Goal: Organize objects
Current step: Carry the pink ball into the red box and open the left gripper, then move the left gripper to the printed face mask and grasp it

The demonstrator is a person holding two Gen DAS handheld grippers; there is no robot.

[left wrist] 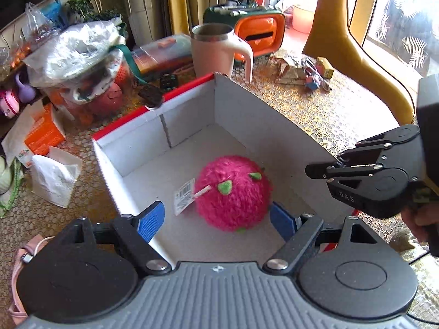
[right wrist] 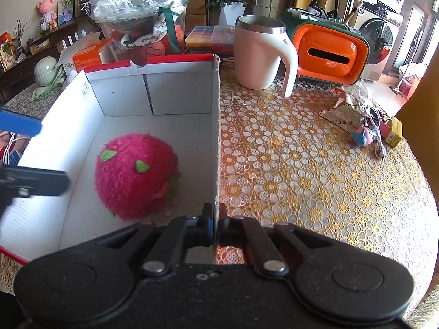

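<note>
One pink plush ball (left wrist: 233, 192) lies in one white box (left wrist: 189, 115).

Plush ball (left wrist: 233, 192) underside hidden; tag (left wrist: 184, 193) print unreadable.

Round table (right wrist: 315, 181), covered by lace-pattern cloth in gold and white. Directly on it: open cardboard box (right wrist: 216, 115) with red outer edge, at left; pink-white handled mug (right wrist: 258, 54) just beyond box corner; orange-and-green holder (right wrist: 329, 54) beside mug; crumpled wrapper (right wrist: 345, 115), small trinkets and yellow carton (right wrist: 393, 133) near right edge.
</note>
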